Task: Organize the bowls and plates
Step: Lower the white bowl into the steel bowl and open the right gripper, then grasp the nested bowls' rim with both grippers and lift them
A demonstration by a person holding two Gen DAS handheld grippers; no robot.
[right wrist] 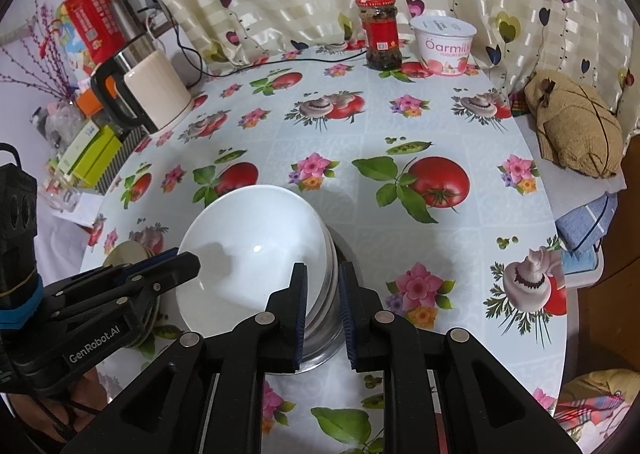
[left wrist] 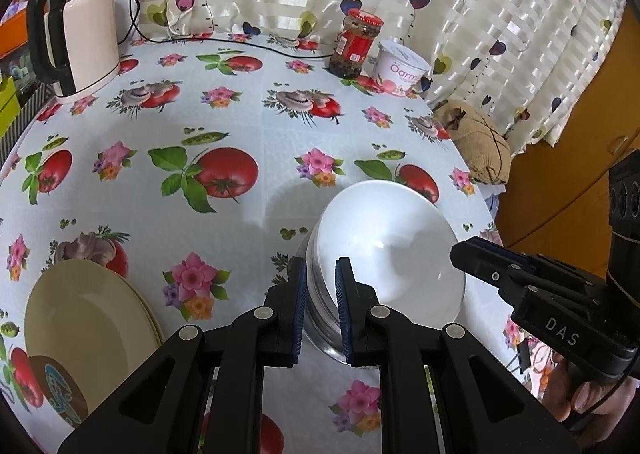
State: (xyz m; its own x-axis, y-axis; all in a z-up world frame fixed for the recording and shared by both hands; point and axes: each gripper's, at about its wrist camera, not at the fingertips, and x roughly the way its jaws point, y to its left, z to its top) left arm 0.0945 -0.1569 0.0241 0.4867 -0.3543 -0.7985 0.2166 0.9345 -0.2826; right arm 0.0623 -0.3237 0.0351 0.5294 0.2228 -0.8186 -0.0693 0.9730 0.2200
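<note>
Both grippers' jaws clamp the nested bowls [left wrist: 384, 250].

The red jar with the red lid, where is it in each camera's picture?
Left wrist view: the red jar stands at the table's far edge, upper middle, right of centre, just left of the yogurt tub.
Right wrist view: it is at the top, right of centre, again just left of the tub.
Shared landmark: the heart-patterned curtain behind both.

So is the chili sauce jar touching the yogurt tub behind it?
Apart. The right wrist view shows tablecloth between the chili sauce jar and the yogurt tub.
</note>
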